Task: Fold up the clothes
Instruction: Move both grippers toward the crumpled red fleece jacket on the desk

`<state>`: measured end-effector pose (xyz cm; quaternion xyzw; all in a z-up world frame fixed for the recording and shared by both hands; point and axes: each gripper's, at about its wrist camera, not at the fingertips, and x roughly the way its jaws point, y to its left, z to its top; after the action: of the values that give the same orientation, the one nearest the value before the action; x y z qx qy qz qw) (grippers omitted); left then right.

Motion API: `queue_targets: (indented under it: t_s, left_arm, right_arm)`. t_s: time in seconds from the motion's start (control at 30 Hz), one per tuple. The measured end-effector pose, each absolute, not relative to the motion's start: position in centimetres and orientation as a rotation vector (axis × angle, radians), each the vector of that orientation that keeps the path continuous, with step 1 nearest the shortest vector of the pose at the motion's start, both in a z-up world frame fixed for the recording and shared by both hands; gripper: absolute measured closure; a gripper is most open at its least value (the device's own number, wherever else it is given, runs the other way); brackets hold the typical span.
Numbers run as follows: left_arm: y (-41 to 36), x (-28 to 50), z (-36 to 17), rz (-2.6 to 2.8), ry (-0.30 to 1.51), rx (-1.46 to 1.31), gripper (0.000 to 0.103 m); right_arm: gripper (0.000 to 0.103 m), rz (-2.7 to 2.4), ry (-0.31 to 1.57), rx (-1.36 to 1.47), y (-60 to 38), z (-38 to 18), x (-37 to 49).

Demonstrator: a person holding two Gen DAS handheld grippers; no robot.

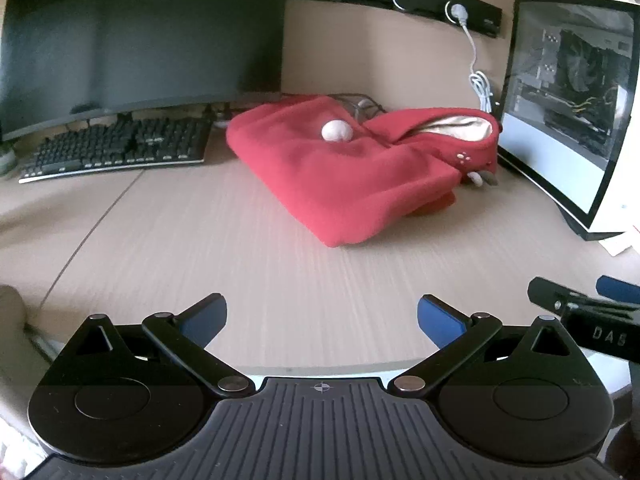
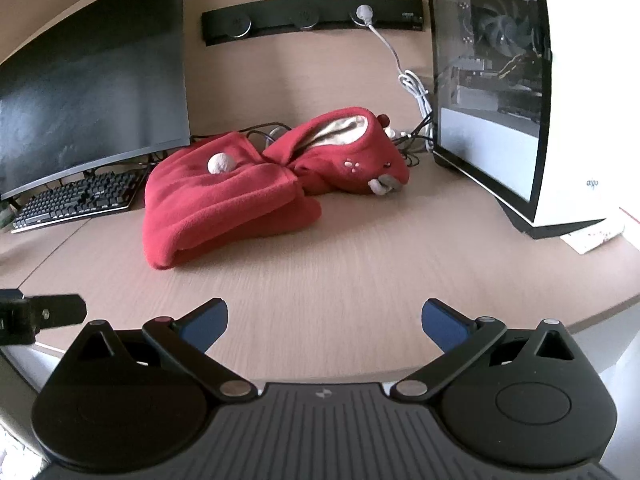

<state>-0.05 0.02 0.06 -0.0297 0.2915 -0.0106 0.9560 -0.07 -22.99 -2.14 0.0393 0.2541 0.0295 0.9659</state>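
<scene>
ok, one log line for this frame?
left gripper: open, empty | right gripper: open, empty | red hooded garment: folded on desk, untouched

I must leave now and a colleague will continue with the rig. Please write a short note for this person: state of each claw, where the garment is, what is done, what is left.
Left claw: open, empty, above the near edge of the desk, apart from the garment.
Right claw: open, empty, also at the near edge.
Red fleece garment: lies on the desk between the keyboard and the PC case, body folded into stacked layers, white pom-pom on top.
Done: the body looks folded.
Left: the hood behind it still gapes open, cream lining showing; probably tuck or flatten it, then tidy the stack.
</scene>
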Motion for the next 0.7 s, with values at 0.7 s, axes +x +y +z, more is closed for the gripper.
queue_targets:
  t_s: [0.7]
  left_arm:
    - [-0.7,-0.3,0.6,-0.043,0.644,-0.038,0.000]
  right_arm:
    - [0.000,0.075,0.543,0.065,-23.1,-2.4,-0.3]
